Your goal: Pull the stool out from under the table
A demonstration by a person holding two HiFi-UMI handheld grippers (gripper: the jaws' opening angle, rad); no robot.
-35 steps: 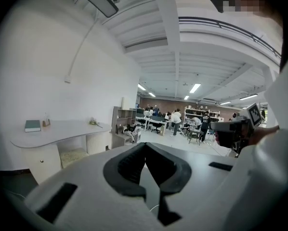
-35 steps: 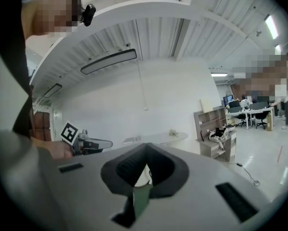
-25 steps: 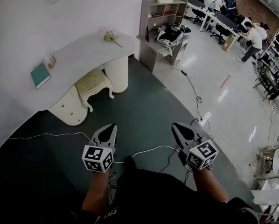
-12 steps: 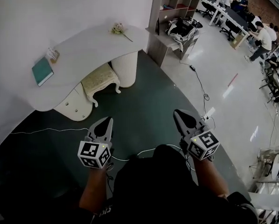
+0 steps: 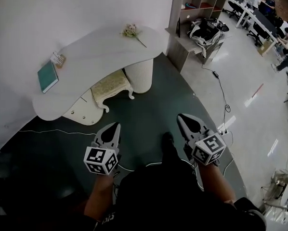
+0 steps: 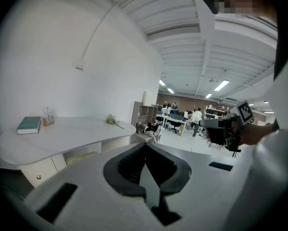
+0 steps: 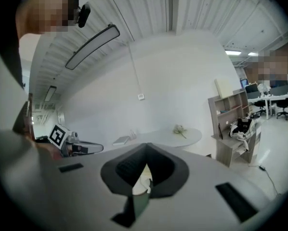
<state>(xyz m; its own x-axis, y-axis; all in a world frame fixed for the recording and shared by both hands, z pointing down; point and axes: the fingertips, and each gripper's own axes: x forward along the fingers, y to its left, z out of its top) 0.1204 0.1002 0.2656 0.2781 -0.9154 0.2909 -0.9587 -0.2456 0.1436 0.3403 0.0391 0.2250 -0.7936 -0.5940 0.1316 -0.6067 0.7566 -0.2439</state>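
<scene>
A cream stool with a patterned cushion and curved white legs stands tucked under the curved white table against the wall. Its cushion shows below the tabletop as a pale strip in the left gripper view. My left gripper is held out over the dark green floor, well short of the stool, jaws shut and empty. My right gripper hangs level with it to the right, also shut and empty. In the right gripper view the table lies ahead, beyond the shut jaws.
A teal book, a small holder and a flower sprig lie on the table. A wooden shelf desk with a bag stands right of it. White cables cross the green floor; people work at far desks.
The table and stool have shifted right and lower in the head view, a little nearer to me. Both grippers stay shut, held in front of my body.
</scene>
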